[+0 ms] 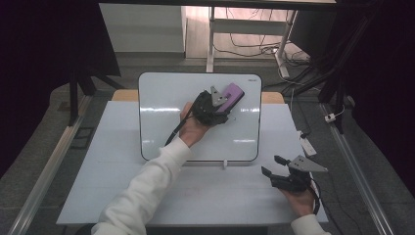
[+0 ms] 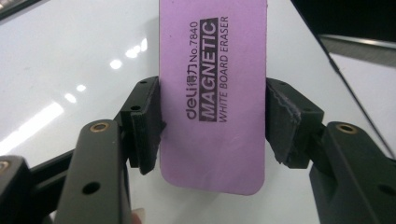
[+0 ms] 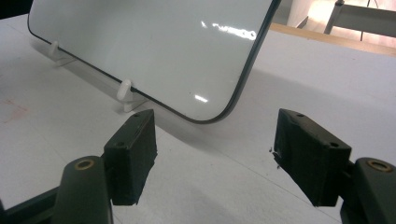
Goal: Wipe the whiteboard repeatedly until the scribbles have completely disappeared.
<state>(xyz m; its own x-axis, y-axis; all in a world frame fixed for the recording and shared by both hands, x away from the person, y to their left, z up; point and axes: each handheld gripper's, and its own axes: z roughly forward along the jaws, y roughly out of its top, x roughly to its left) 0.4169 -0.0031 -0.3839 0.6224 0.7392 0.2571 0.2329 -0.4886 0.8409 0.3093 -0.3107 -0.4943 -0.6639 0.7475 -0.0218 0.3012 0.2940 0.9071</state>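
Here the left gripper (image 2: 212, 126) clamps the purple eraser (image 2: 212, 93) across its width, long axis pointing straight ahead.

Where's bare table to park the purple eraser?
Bare table lies left of the whiteboard, and in front of it, between the sleeve and the right hand-held gripper. The eraser is over the whiteboard.

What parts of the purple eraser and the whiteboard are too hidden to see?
- Magnetic whiteboard eraser: in the left gripper view its far end is cut off by the top edge, and its underside faces away.
- Eraser in the high view: the left gripper covers its near half.
- Whiteboard: in the right gripper view the top edge cuts it off.
- Small marks on the whiteboard beside the eraser: too small to read in the high view.
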